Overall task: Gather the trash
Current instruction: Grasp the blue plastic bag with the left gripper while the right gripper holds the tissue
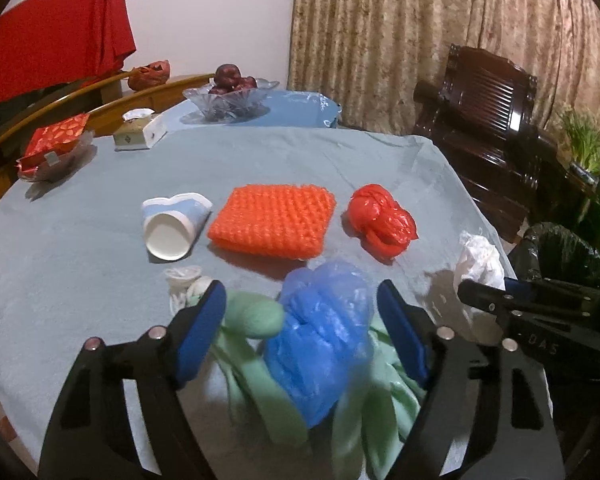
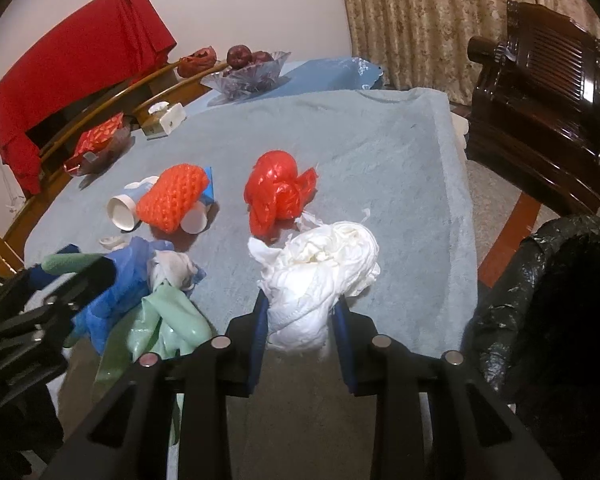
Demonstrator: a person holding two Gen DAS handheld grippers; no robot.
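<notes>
My left gripper (image 1: 302, 316) is open around a crumpled blue plastic bag (image 1: 320, 336) lying on green plastic (image 1: 256, 360); its pads stand apart from the bag. My right gripper (image 2: 302, 316) is shut on a wad of white tissue (image 2: 320, 276), held above the table's right edge. It also shows in the left wrist view (image 1: 480, 264). A red plastic bag (image 1: 380, 220) (image 2: 280, 196), an orange knitted pad (image 1: 274, 220) (image 2: 170, 196) and a tipped paper cup (image 1: 172, 224) (image 2: 124, 208) lie on the blue tablecloth (image 1: 80, 272).
A bin lined with a black bag (image 2: 560, 300) (image 1: 560, 252) stands right of the table. A dark wooden chair (image 1: 484, 128) is behind it. A glass fruit bowl (image 1: 228, 96), a tissue box (image 1: 140, 130) and a red snack dish (image 1: 56, 148) sit at the back.
</notes>
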